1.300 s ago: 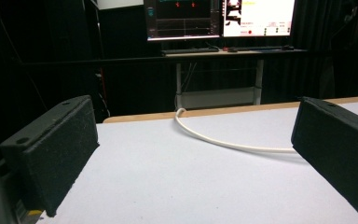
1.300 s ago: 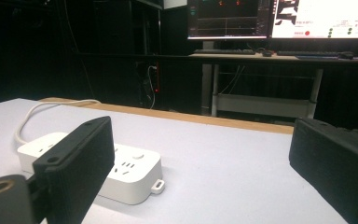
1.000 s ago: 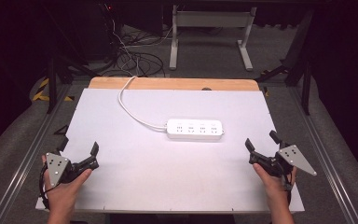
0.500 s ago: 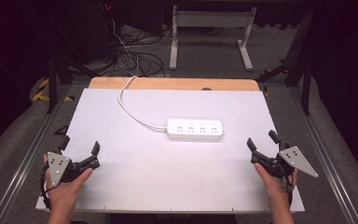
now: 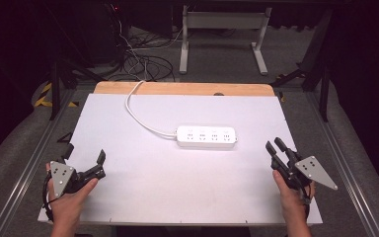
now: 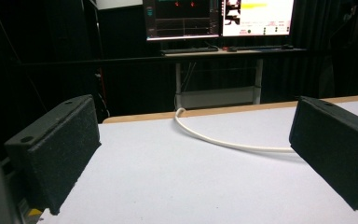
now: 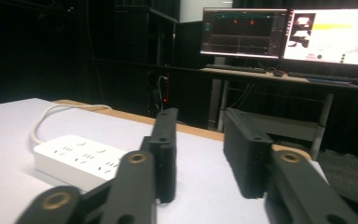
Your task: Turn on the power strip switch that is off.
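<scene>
High view findings: the power strip (image 5: pixel 207 137) lies flat near the centre of the white surface (image 5: pixel 177 197), a little toward 12 o'clock, untouched by either tool. Its long axis runs 9 o'clock to 3 o'clock, socket face up. The white cord (image 5: pixel 137 112) leaves the strip's 9 o'clock end, curves toward 11 o'clock and drops over the far wooden edge (image 5: pixel 177 89).

Progress: no contact is made and nothing is held, so the work appears to stand at its very start; the whole handling of the strip is judged to be outstanding.

Left gripper (image 5: pixel 85 157) sits at about 8 o'clock on the surface, well apart from the strip, its fingers wide apart. Left gripper view confirms this: the two black pads stand at either edge with bare surface and a length of cord between them.

Right gripper (image 5: pixel 275 146) sits at about 4 o'clock, near the strip's 3 o'clock end but clear of it. Its fingers are close together with a narrow gap showing between them, clamped on nothing. Right gripper view shows the strip beyond and to one side of the fingers (image 7: pixel 165 149), not between them.

Judgement: the right tool is the better placed to reach first.
</scene>
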Demonstrator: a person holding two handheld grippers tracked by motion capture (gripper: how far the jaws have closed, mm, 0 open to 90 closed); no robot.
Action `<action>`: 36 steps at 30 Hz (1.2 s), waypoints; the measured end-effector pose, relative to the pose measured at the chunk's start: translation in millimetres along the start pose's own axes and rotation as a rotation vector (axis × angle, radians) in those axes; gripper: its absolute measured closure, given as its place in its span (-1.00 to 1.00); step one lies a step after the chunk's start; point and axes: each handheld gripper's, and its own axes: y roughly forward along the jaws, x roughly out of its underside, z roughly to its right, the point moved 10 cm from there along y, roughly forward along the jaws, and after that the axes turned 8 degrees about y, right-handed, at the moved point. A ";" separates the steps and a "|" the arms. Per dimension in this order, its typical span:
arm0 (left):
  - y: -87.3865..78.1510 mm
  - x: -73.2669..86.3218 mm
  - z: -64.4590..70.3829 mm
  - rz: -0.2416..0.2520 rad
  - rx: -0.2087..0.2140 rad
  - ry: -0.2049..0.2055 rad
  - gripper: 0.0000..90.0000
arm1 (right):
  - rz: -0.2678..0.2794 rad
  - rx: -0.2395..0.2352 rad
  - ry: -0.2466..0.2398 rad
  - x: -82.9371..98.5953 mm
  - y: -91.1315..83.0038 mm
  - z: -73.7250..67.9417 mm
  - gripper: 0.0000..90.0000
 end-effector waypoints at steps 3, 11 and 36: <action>0.0 0.0 0.0 0.000 0.001 0.000 -0.94 | -0.016 -0.020 -0.006 0.0 0.7 -5.8 0.72; 0.3 -0.1 0.8 0.001 0.004 -0.002 -0.94 | -0.119 -0.041 0.091 3.8 -1.2 -10.7 0.97; -1.4 1.4 0.3 -0.004 0.009 0.007 -0.92 | -0.193 -0.055 0.140 -9.2 8.2 -4.8 1.00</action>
